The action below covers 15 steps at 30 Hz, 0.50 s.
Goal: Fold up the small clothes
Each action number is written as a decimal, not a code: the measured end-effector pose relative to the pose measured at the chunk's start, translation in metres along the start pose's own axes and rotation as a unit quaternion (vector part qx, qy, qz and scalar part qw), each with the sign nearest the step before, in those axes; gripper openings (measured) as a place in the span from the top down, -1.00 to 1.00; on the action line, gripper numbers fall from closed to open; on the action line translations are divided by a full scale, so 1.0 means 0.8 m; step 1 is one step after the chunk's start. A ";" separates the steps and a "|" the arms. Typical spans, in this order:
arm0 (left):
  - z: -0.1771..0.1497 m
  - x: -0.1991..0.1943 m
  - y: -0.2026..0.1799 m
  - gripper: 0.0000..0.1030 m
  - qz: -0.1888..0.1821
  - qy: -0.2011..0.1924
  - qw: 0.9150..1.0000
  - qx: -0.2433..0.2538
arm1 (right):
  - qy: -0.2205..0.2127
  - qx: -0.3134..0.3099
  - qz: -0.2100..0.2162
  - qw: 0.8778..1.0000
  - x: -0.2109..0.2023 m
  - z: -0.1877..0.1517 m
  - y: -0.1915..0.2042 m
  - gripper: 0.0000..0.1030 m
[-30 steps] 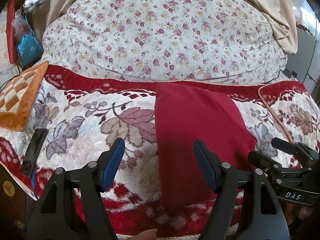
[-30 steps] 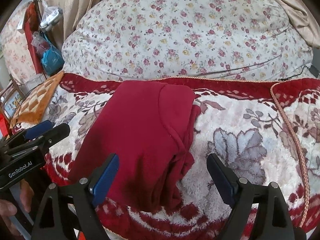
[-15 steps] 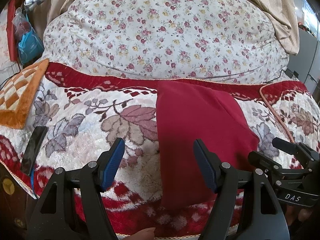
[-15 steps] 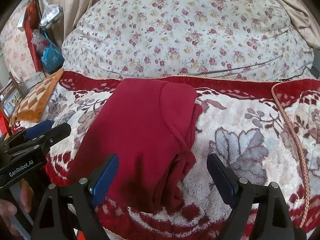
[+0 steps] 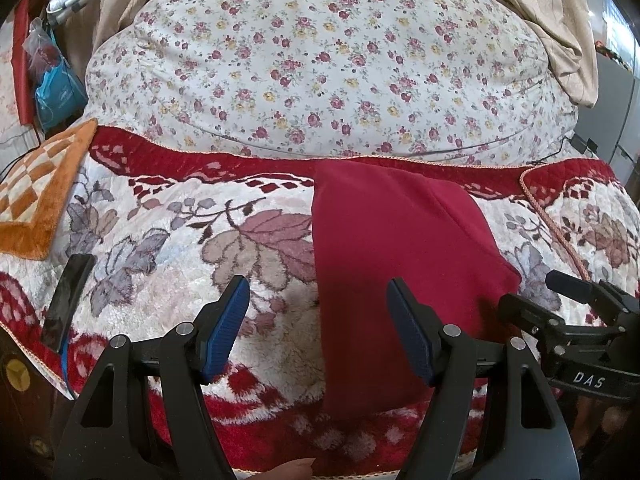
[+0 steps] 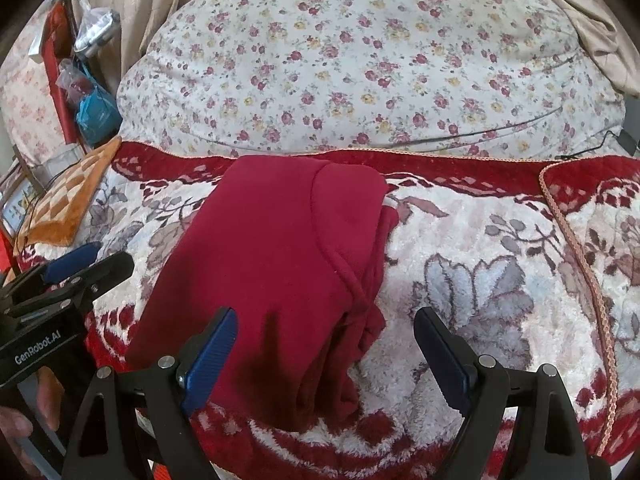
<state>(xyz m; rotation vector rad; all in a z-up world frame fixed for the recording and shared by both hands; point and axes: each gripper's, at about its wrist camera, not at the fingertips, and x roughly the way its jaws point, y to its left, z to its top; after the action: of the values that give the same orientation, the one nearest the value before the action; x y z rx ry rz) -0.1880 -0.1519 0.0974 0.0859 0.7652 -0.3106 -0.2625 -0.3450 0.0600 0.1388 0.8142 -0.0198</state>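
1. We see a dark red, soft fleece garment (image 6: 276, 268) lying folded lengthwise at mid-frame on the plush red-and-white floral blanket (image 6: 480, 288).
2. Our left gripper (image 5: 318, 328) and right gripper (image 6: 324, 356) hover spread wide, holding nothing.
3. We judge the cloth light, limp and grippy; the layered near hem at lower centre looks the best hold, pinching all layers together.

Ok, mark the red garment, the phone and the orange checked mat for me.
red garment (image 6: 272, 264), right wrist view, middle of folded top layer.
phone (image 5: 69, 295), left wrist view, screen centre.
orange checked mat (image 5: 38, 192), left wrist view, checked middle.
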 end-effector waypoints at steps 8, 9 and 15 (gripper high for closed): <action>0.000 0.001 -0.001 -0.38 0.001 0.001 1.000 0.002 | 0.004 0.001 0.003 1.000 0.002 0.002 -0.002 -0.71; 0.000 0.002 0.000 -0.38 0.001 0.001 1.000 0.004 | 0.004 0.001 0.003 1.000 0.003 0.002 -0.002 -0.71; 0.000 0.007 0.002 -0.38 0.000 0.003 1.000 0.006 | 0.006 0.000 0.002 1.000 0.006 0.003 -0.002 -0.71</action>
<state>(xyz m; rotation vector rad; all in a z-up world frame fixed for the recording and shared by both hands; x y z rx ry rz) -0.1840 -0.1519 0.0933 0.0975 0.7698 -0.3151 -0.2577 -0.3467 0.0582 0.1406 0.8268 -0.0151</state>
